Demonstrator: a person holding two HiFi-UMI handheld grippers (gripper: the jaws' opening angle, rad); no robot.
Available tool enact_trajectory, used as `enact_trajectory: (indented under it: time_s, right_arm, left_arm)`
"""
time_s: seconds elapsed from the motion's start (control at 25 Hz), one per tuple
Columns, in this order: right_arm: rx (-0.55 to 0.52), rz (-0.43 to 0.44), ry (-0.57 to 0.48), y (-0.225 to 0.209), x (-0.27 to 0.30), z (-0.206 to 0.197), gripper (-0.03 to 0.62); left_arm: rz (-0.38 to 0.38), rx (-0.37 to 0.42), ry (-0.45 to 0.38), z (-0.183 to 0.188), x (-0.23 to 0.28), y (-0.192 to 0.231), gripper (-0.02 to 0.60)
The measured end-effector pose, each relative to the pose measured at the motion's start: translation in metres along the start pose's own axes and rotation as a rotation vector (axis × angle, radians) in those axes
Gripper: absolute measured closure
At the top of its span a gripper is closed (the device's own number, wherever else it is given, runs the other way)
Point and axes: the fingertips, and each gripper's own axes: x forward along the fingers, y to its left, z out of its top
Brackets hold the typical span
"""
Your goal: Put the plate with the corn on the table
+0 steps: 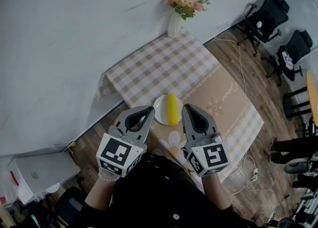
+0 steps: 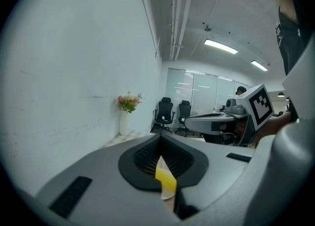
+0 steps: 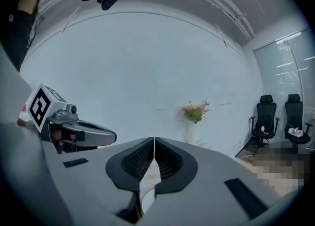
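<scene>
Head view: white plate [image 1: 159, 108] with one yellow corn cob [image 1: 172, 109] on it sits on the table [image 1: 149, 73], close to the near edge. It lies where the checked cloth meets the beige printed cloth. The cob lies lengthwise, near to far, on the right half of the plate.

Left gripper [image 1: 149, 109] is held above the near edge, with its tip at the plate's left rim. Whether it touches the rim cannot be told. Its jaws are clenched tip to tip with nothing between them. In the left gripper view [image 2: 160, 140] the pads meet at the far end, and the corn [image 2: 166, 179] and a bit of plate [image 2: 168, 196] show through the gap below.

Right gripper [image 1: 187, 108] is just right of the plate, with the plate between the two tips. In the right gripper view [image 3: 154, 141] its jaws are pressed together to a hairline slit, gripping nothing. A pale surface shows through the lower gap; what it is cannot be told.

Each gripper's marker cube faces the head camera: left cube [image 1: 119, 155], right cube [image 1: 211, 156].

A white vase of pink flowers [image 1: 176, 16] stands at the table's far corner against the wall. Black office chairs [image 1: 266, 16] stand far right on the wood floor [image 1: 253, 78], with cables trailing across it.
</scene>
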Motion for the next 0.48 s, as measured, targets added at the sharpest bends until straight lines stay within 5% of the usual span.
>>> enact_trajectory:
  time_s: [0.48]
  right_arm:
    - [0.000,-0.002,0.000,-0.0038,-0.0002,0.0019,0.551]
  left_arm:
    - [-0.003,-0.020,0.000,0.0013,0.0038,0.0002,0.568]
